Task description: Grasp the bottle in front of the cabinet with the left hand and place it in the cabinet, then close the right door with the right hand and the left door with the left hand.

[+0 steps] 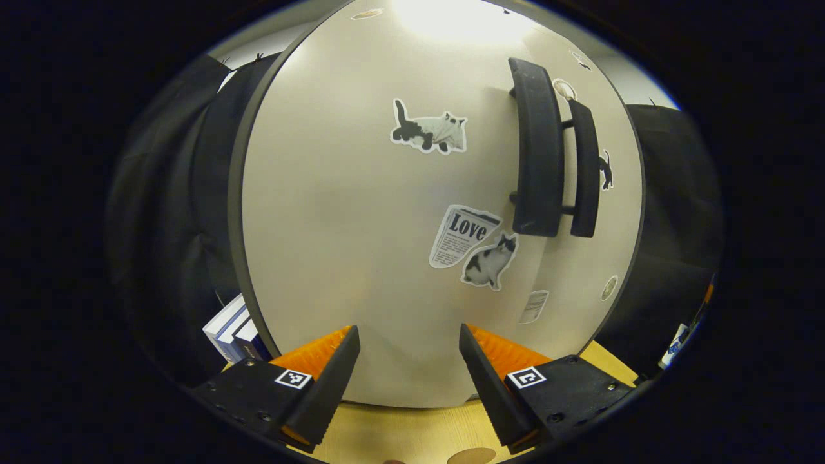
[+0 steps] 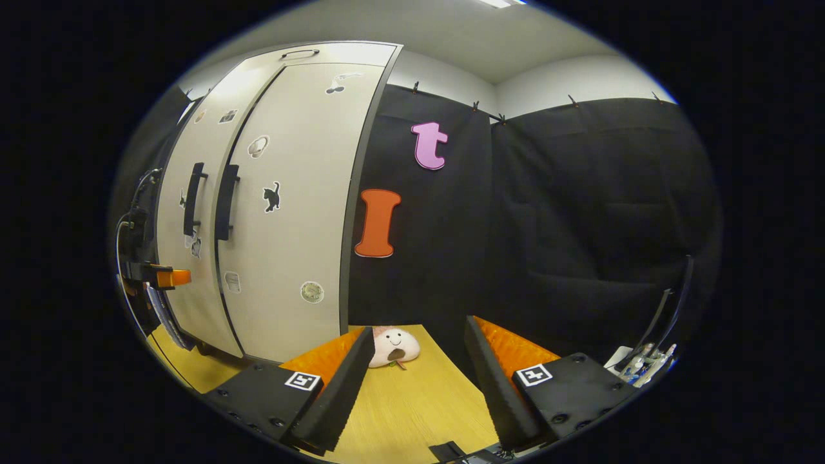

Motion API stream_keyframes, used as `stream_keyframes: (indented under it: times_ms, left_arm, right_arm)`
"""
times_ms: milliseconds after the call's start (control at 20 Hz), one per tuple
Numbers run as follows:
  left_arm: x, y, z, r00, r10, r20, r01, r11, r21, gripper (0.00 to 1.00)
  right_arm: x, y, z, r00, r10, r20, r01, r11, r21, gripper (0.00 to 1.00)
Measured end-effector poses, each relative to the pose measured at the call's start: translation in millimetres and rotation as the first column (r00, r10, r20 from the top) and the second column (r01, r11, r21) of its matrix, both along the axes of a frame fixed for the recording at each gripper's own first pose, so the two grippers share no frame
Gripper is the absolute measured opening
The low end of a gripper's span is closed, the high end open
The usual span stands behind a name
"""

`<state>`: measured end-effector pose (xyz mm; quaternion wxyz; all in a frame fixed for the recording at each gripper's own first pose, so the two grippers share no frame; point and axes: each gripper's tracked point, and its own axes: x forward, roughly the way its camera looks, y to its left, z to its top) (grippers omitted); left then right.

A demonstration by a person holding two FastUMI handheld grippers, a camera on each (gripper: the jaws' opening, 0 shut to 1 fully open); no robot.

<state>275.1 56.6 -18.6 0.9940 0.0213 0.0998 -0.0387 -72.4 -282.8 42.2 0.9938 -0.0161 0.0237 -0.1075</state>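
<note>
We are facing the cabinet [image 1: 387, 212] just beyond our left gripper [image 1: 407, 361], its fingers spread on nothing, both doors shut so its contents, bottle included, are hidden. Our right gripper [image 2: 417, 367] is hovering over the counter [image 2: 412, 399], fingers spread, a plush toy [image 2: 394, 347] lying just beyond them.

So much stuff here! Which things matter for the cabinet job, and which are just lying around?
Part of the job:
- cabinet, its left door and right door both looking closed
- door handles
- left gripper, open
- right gripper, open

Just lying about:
- smiling plush toy on the table
- boxes beside the cabinet
- stickers on the doors
</note>
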Motion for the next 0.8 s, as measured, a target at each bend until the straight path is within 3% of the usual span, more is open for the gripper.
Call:
stream_keyframes:
  times_ms: [450,800]
  left_arm:
    - [-101,70,105,0.988,0.084,0.126,-0.085,0.996,-0.004,0.95]
    - [-180,133,135,0.970,0.182,0.158,-0.189,0.982,0.029,0.95]
  right_arm:
    - [-14,11,39,0.996,0.053,0.066,-0.054,0.999,0.004,0.94]
    - [-22,37,55,0.990,0.103,0.100,-0.104,0.995,0.010,0.94]
